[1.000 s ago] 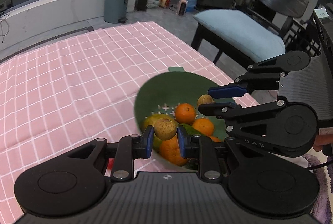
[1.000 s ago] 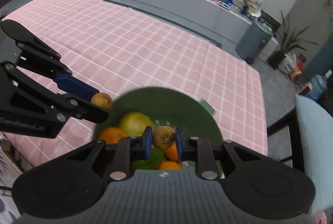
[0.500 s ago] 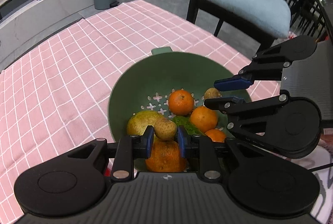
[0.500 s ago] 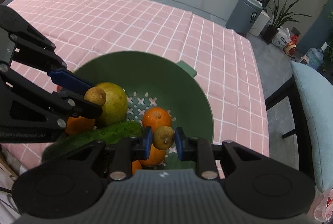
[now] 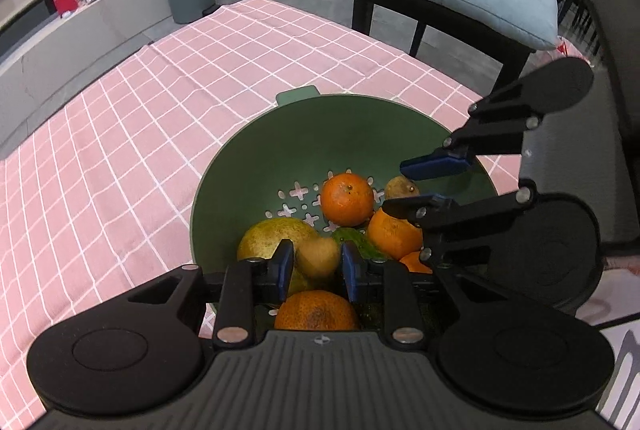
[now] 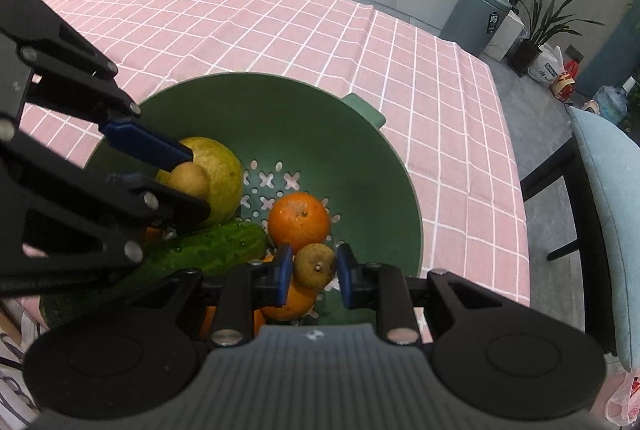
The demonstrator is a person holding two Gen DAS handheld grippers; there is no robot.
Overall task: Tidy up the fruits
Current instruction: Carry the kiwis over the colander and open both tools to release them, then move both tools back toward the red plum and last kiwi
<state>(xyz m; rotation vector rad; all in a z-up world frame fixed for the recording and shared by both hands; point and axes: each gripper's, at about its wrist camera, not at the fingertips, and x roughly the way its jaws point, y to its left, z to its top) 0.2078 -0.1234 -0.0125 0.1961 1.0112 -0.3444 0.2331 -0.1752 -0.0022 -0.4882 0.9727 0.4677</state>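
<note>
Left wrist view: your left gripper [image 5: 316, 262] is pinching a small brown fruit [image 5: 318, 256]; your right gripper [image 6: 313, 270] is pinching another brown fruit [image 6: 316, 265] over the green colander [image 6: 280, 110].

The left hand-held gripper [image 5: 315, 264] pinched a small brown fruit [image 5: 318, 256] over a green colander [image 5: 256, 166] on the pink checked table [image 5: 120, 150]. Inside lay oranges [image 5: 347, 199] and a pale pear [image 5: 272, 240]. The right hand-held gripper [image 5: 404, 186] clasped another brown fruit [image 5: 400, 187] above the bowl.

Fruit [image 6: 298, 221] in colander [image 6: 384, 166]
</note>
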